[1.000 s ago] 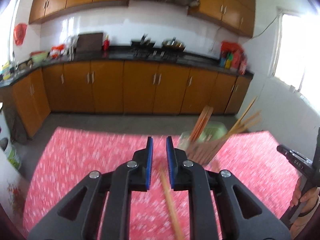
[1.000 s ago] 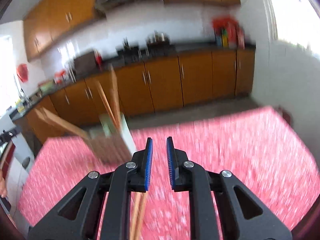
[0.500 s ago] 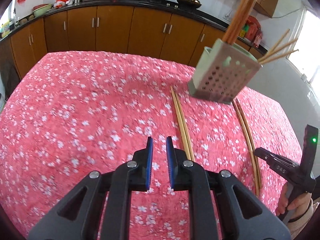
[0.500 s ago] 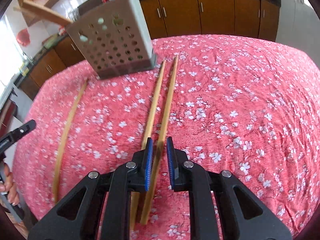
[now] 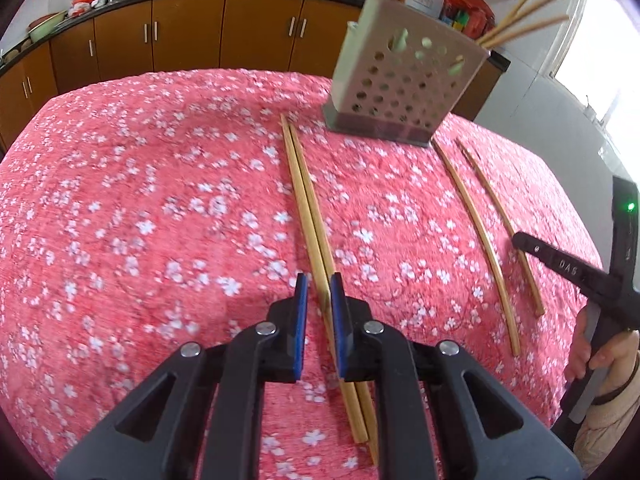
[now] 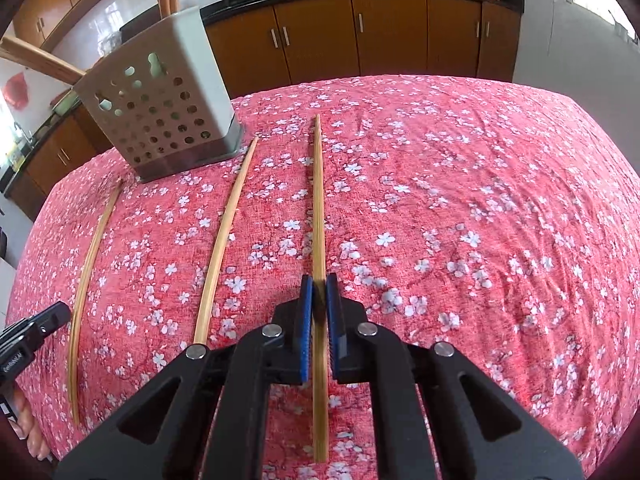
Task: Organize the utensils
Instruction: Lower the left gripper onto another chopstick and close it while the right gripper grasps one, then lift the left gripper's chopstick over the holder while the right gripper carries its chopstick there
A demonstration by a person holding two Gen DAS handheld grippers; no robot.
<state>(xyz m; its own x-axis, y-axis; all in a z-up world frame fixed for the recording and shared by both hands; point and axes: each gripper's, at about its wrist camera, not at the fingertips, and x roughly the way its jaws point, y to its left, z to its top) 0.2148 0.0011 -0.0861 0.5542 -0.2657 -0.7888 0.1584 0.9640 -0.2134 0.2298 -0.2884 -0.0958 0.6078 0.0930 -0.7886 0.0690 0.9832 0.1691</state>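
Count, quick: sticks, box, tools.
4 thin tan wooden chopsticks (image 5: 308, 208) lie flat: 2 side by side, 2 apart. 1 grey box w/ round holes (image 5: 400, 80). Approx 5 more wooden sticks (image 5: 520, 28) poke out of it; hard to count. 2 black grabbers w/ blue pads: left grabber (image 5: 318, 292), right grabber (image 6: 319, 292). 1 pink flowery cloth (image 5: 140, 200).

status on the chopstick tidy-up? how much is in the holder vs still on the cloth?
Done: several chopsticks stand in the perforated holder.
In hand: the right claw has its pads close around one chopstick, which looks to be lying on the tablecloth. The left claw is open over a pair, not gripping.
Left: that pair, the straddled stick and its neighbour.
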